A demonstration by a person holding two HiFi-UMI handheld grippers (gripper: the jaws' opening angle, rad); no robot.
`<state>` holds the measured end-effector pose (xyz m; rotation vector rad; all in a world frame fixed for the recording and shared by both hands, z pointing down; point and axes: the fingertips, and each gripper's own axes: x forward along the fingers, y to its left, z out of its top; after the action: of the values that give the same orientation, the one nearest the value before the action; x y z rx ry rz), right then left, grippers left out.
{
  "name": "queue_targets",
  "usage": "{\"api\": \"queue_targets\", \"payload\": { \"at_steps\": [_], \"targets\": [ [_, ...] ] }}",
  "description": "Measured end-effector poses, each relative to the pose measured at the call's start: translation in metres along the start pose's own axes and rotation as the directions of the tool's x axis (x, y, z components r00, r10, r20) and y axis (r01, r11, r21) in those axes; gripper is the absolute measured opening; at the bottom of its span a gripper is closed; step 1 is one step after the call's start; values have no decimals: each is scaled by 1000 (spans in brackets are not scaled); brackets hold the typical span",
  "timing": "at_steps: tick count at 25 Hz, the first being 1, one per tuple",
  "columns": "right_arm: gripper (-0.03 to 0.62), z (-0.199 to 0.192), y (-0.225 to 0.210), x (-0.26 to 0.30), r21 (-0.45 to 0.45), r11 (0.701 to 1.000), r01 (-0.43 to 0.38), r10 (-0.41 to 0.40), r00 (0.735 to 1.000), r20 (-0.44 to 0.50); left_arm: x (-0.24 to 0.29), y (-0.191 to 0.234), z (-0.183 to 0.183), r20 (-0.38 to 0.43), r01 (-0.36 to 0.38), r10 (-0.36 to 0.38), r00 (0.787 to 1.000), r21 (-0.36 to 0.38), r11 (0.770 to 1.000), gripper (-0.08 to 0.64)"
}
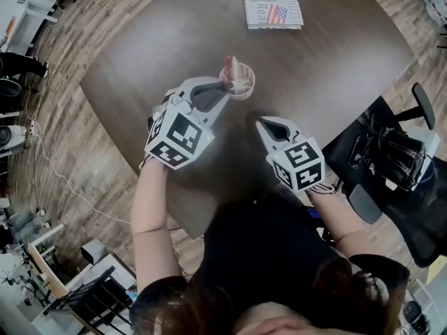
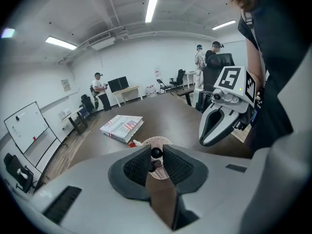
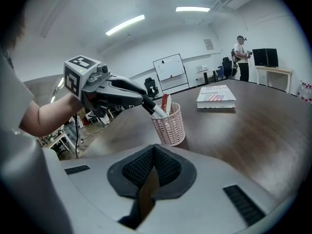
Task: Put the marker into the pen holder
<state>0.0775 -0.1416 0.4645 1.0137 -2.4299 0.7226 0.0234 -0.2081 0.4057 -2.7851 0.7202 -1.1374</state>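
Observation:
A pink mesh pen holder (image 1: 237,82) stands on the dark round table (image 1: 335,68). My left gripper (image 1: 222,89) is at its near-left rim, shut on a marker (image 3: 155,109) with a black end and white body. The marker slants down into the holder (image 3: 169,126), its lower end inside the rim. In the left gripper view the marker's black end (image 2: 156,153) sits between the ribbed pads, over the holder (image 2: 155,143). A red pen (image 3: 165,101) stands in the holder too. My right gripper (image 1: 269,125) hovers nearer me to the right, shut and empty.
A book (image 1: 272,2) with a flag on its cover lies at the far side of the table. A black office chair (image 1: 391,159) stands off the table's right edge. People stand far back in the room by desks and a whiteboard.

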Motion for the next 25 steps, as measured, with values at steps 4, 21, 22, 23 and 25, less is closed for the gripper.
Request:
{"api": "queue_targets", "payload": {
  "at_steps": [4,21,22,23,25],
  "targets": [
    [15,-1,-1,1,3,1000,-6,6,1000,-4,5,2,-2,-1,-7,7,1000,-7,1000,91],
    [15,4,-1,-5,-9,1000,11,-11,1000,12,-19,10,-1,71,-76,82,994,-81,994,89],
    [15,5,0,-6,-12,1000,14,-14,1000,15,-23,11,-2,81,-89,98,992,-100,991,83],
    [15,6,1,-7,-14,1000,17,-17,1000,19,-28,13,-3,91,-104,115,989,-121,987,77],
    [15,7,3,-10,-18,1000,24,-24,999,29,-39,15,-5,110,-134,153,982,-164,977,61]
  ]
}}
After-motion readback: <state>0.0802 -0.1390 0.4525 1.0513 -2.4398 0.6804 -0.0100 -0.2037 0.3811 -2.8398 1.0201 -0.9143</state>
